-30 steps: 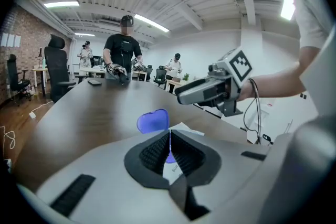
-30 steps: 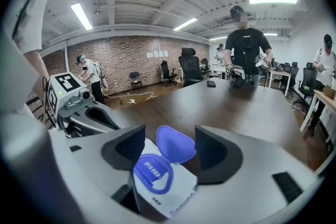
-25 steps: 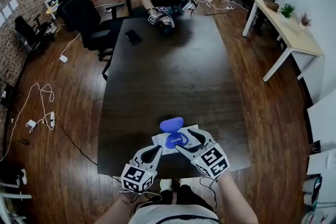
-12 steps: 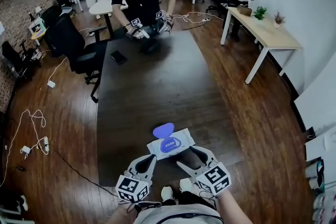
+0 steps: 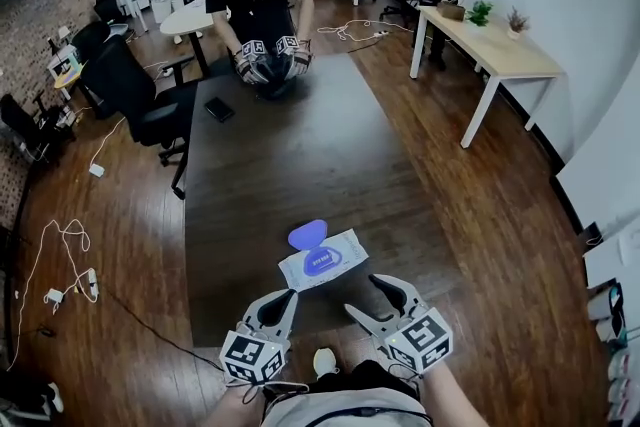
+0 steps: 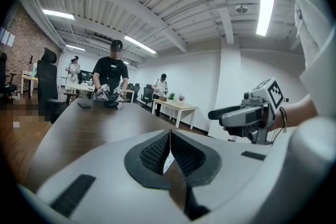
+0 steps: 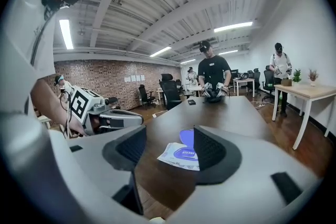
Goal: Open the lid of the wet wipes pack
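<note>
Left tongs (image 5: 283, 299) together | right tongs (image 5: 365, 297) apart, empty | both near wipes pack (image 5: 322, 260)

Overhead and low right, same pack (image 5: 322, 262)

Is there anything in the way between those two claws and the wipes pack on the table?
Nothing visible. Only bare table lies between the wet wipes pack and the left claw and right claw, both at the near edge.

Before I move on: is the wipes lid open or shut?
Open: the blue lid lies flipped back past the far edge of the wet wipes pack.
</note>
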Motion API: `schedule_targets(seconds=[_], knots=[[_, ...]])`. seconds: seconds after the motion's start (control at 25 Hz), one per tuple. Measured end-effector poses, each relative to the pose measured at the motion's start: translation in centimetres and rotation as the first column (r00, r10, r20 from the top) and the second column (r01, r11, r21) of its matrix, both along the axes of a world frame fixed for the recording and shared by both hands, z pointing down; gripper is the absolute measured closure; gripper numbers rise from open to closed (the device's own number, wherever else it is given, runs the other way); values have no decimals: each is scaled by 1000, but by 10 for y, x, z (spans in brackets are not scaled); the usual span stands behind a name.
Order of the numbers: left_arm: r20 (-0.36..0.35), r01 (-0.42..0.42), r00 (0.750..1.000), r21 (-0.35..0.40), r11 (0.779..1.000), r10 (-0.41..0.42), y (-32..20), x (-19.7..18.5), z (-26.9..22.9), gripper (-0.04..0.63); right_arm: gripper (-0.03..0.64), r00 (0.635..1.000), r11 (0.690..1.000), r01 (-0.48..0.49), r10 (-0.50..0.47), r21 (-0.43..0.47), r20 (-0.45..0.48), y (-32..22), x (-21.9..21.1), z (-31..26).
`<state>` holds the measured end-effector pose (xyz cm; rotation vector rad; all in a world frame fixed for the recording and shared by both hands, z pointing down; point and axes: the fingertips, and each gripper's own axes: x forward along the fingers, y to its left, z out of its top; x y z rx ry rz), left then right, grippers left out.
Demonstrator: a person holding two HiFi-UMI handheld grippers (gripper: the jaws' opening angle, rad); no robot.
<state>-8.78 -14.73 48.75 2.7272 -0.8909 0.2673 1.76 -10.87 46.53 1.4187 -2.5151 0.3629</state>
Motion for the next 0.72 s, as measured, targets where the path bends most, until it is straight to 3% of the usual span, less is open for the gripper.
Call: schedule_targets(seconds=[0.32,0.72], knots=[[16,37,999,33,999,-38,73,18,-11,589,324,999,999,43,-44,33,11,77,20,-9],[1,126,992,45,991,-126,207,36,-15,589,324,995,995,93,-94,34,33,206,43,-3]])
